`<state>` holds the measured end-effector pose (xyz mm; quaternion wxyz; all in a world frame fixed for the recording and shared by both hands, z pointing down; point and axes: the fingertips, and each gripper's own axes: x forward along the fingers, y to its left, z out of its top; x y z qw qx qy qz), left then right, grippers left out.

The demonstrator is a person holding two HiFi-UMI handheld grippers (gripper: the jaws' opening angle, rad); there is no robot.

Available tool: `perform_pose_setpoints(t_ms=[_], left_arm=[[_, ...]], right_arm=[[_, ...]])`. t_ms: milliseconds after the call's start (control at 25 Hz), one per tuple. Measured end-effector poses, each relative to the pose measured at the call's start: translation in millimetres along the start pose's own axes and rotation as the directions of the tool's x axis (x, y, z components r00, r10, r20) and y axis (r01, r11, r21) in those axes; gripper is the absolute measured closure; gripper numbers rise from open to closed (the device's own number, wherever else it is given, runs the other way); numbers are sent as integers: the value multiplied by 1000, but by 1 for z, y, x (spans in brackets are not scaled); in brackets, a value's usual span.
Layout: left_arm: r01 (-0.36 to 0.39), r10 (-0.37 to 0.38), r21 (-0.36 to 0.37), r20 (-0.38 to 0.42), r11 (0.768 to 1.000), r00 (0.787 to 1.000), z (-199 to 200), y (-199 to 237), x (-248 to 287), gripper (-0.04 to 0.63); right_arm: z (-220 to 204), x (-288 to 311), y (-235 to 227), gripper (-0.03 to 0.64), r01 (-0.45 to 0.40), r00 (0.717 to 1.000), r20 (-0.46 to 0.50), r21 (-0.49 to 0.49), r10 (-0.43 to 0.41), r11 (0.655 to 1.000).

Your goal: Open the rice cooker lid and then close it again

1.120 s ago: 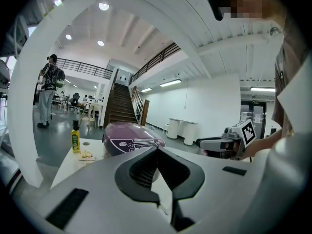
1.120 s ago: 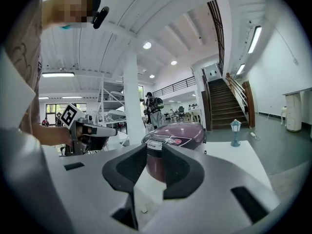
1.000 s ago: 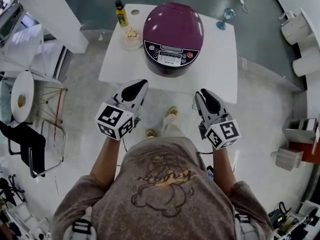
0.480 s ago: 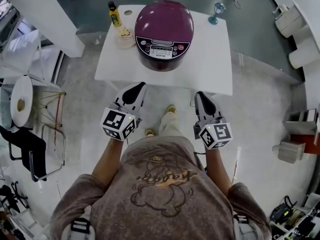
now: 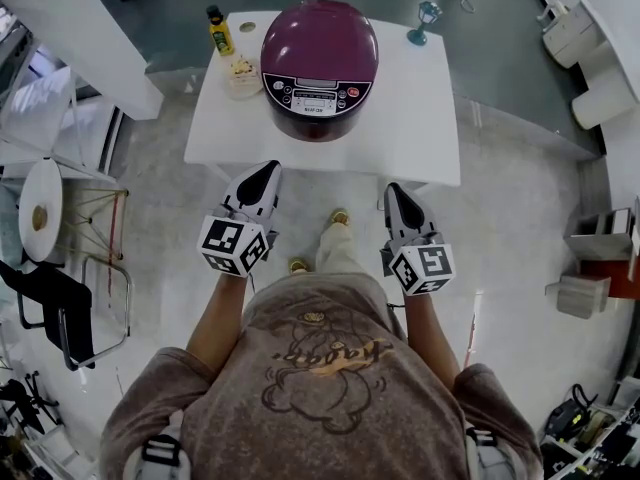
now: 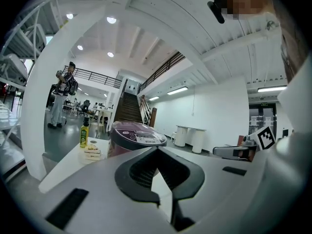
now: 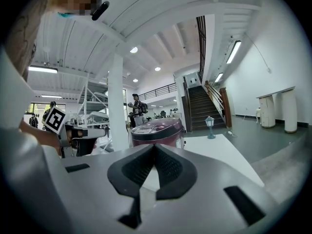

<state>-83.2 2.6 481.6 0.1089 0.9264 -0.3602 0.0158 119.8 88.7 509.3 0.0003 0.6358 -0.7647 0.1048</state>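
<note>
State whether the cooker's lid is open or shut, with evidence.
Shut: the purple lid sits flush on the cooker, no gap showing in any view.

Bright, sharp, fisheye-warped edges

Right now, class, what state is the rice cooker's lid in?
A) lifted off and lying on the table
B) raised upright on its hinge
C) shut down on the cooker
C: in the head view the lid sits flush on the rice cooker, with no gap showing above the control panel.
</note>
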Motion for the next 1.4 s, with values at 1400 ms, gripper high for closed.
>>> perform_pose_setpoints(t_ms=[1400], left_arm=[[-3,3,-20,-19,1000,1000,-3,6,10,575]], right_arm=[[12,12,3,618,6,1000,3,-45,-6,999]])
